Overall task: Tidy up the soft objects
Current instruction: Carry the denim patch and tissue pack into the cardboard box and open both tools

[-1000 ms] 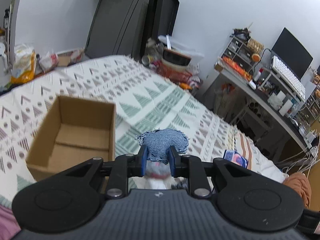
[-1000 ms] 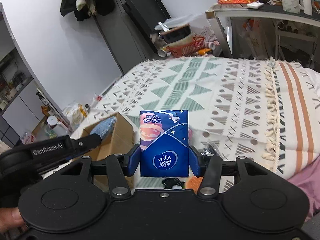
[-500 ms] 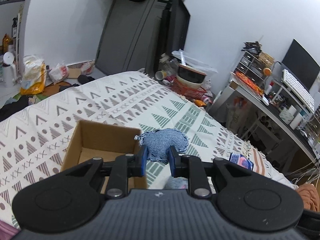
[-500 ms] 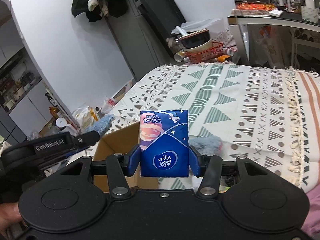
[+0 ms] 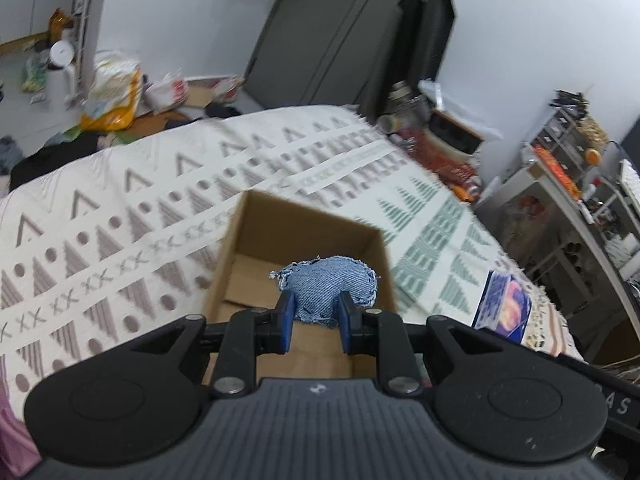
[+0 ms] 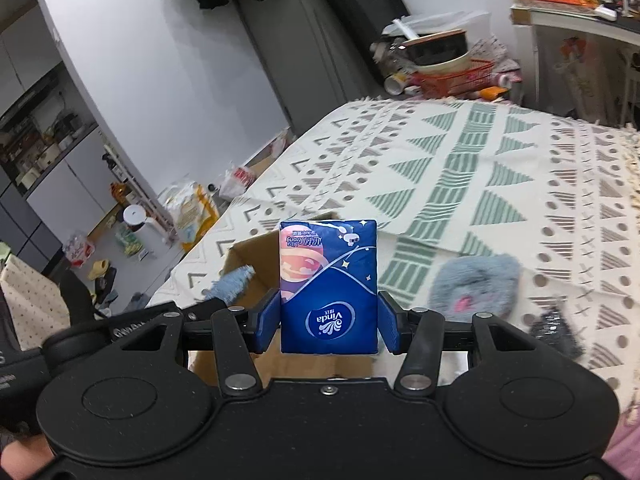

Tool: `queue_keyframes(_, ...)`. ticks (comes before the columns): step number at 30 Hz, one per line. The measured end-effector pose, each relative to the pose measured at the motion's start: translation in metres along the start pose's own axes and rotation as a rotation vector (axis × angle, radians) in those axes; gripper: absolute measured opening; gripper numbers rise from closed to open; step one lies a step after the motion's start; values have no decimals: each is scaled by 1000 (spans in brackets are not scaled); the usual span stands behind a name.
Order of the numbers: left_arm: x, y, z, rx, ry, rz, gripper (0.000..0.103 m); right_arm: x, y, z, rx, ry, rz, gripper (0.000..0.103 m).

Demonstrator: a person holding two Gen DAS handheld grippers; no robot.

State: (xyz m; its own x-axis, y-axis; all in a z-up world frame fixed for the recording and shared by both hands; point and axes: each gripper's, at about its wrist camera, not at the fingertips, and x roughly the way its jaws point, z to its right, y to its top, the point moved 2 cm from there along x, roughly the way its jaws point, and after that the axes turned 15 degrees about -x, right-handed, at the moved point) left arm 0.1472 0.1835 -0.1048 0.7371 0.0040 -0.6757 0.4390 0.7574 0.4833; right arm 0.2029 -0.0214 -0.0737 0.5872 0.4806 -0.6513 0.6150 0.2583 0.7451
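An open cardboard box [image 5: 304, 224] sits on the patterned bedspread [image 5: 120, 216]. Above its opening hangs a blue denim pouch [image 5: 328, 284], and my left gripper [image 5: 315, 320] is shut on it. In the right wrist view my right gripper [image 6: 328, 320] is shut on a blue tissue pack [image 6: 328, 284], held upright just in front of the same box [image 6: 248, 256]. The denim pouch [image 6: 234, 280] pokes over the box's left side there. The tissue pack [image 5: 504, 306] also shows at the right of the left wrist view.
A grey fluffy toy [image 6: 476, 284] and a dark sparkly item [image 6: 556, 332] lie on the bedspread [image 6: 480, 168] right of the box. Bags and clutter [image 5: 116, 100] cover the floor beyond the bed. A desk with shelves [image 5: 576, 184] stands at the right.
My left gripper has carried the denim pouch leftward from beside the box to over its opening. My right gripper with the tissue pack has come closer to the box.
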Motion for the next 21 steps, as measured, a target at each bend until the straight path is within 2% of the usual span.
queue_keyframes(7,3,-2,-18,-36,30,-16,23,19,1,-22,-12,25,-26,50)
queue_keyframes(10,4,-2,-19,-36,44,-16,27,25,2,-25,-1,39,-38,50)
queue_keyframes(14,4,-3,-15,-1,100,0,55,30,3,-29,-8,42,-46,53)
queue_keyframes(15,3,-3,-15,0,111,13,59,32,3,-28,-12,45,-56,55)
queue_keyframes(17,-1,-2,-13,-4,126,33,65,32,4,-26,-16,41,-65,68)
queue_keyframes(18,-3,-2,-12,-4,123,38,68,29,6,-23,-16,36,-60,71)
queue_keyframes(20,-8,-2,-9,-1,108,50,72,21,7,-17,-13,33,-42,85)
queue_keyframes(21,-10,-2,-7,4,103,56,73,16,7,-13,-12,28,-31,88)
